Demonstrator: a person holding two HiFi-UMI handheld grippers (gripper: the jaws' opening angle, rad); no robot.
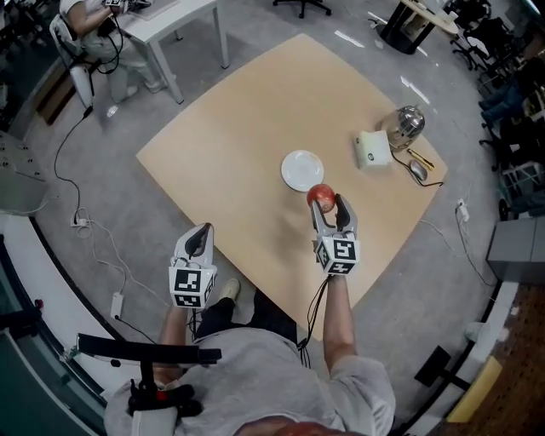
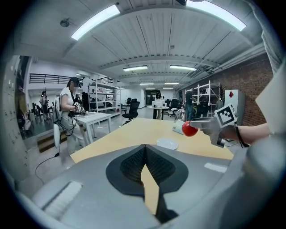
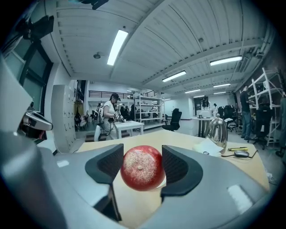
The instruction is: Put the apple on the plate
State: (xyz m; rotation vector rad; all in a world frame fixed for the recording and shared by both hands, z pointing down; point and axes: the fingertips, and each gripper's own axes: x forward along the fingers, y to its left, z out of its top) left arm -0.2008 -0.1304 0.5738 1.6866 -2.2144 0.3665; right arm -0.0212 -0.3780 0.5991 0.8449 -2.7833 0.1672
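Observation:
A red apple (image 1: 322, 197) is held in my right gripper (image 1: 329, 204), just near of the small white plate (image 1: 302, 170) at the middle of the wooden table (image 1: 230, 119). In the right gripper view the apple (image 3: 142, 167) fills the gap between the two dark pads (image 3: 176, 165), lifted off the tabletop. My left gripper (image 1: 198, 241) hangs off the table's near left edge, its jaws closed together with nothing between them. From the left gripper view the apple (image 2: 189, 129) and the plate (image 2: 166, 143) show ahead to the right.
A white box (image 1: 372, 150), a metal kettle (image 1: 407, 124), a pen and a computer mouse (image 1: 417, 170) sit at the table's right corner. A white desk (image 1: 170, 21) with a person beside it stands far left. Cables run over the floor on the left.

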